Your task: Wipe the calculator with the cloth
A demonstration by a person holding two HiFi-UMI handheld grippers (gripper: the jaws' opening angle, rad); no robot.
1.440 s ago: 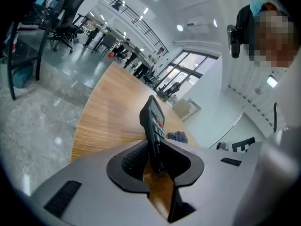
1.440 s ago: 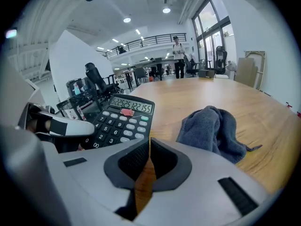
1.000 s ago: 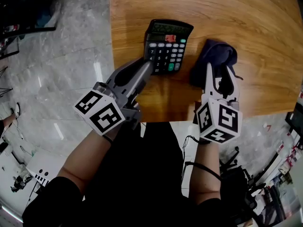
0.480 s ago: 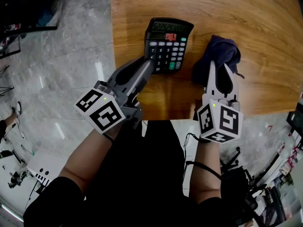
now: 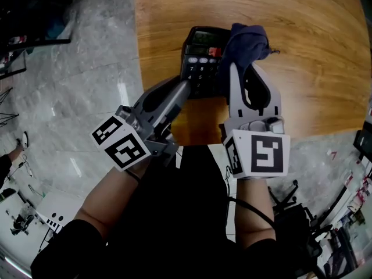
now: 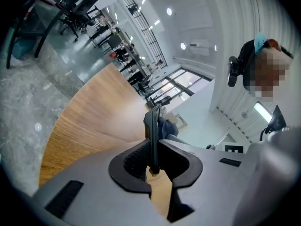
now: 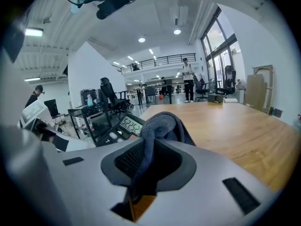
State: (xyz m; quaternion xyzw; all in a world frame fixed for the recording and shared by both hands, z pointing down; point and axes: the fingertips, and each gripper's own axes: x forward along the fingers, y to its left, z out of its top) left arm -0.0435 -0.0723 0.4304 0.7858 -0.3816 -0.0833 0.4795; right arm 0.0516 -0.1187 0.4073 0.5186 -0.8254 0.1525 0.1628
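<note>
Head view: cloth (image 5: pixel 243 44) hides the calculator (image 5: pixel 199 60) right side. Left gripper view: calculator edge-on, face unseen. Right gripper view: far people (image 7: pixel 188 81) too small, table (image 7: pixel 244 126) right end cut off.

- I see a wooden table (image 5: pixel 314 68) across the top of my head view.
- Grey marbled floor (image 5: pixel 81 97) lies left of it.
- A person (image 7: pixel 188 81) stands far off beside tall windows (image 7: pixel 221 55).
</note>
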